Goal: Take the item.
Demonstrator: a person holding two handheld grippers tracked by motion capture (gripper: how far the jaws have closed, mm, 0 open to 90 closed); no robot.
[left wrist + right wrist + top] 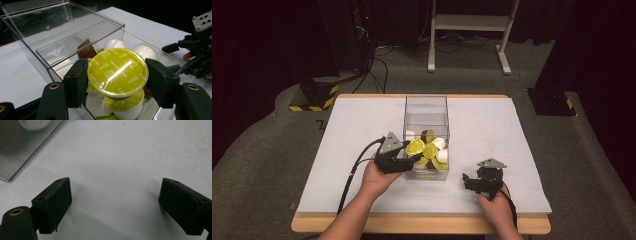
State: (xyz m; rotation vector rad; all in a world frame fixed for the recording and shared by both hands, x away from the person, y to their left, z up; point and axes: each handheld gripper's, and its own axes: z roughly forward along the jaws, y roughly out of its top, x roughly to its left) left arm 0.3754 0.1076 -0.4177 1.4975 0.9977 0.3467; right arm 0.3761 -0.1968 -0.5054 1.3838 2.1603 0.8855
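A clear plastic box (426, 107) stands in the middle of the white table and holds several coffee capsules, some with yellow lids, some white, one brown (86, 50). My left gripper (411, 156) is at the box's near left corner, shut on a yellow-lidded capsule (117, 71) marked "Cappuccino", held just above the pile inside the box (62, 32). My right gripper (468, 180) rests low over the bare table to the right of the box, open with nothing between its black pads (53, 200). The box corner (15, 152) sits at its upper left.
The white table top (492, 130) spreads bare on both sides of the box. Beyond the far edge are a white stand (469, 30), cables on the floor and a yellow-striped black base (314, 95).
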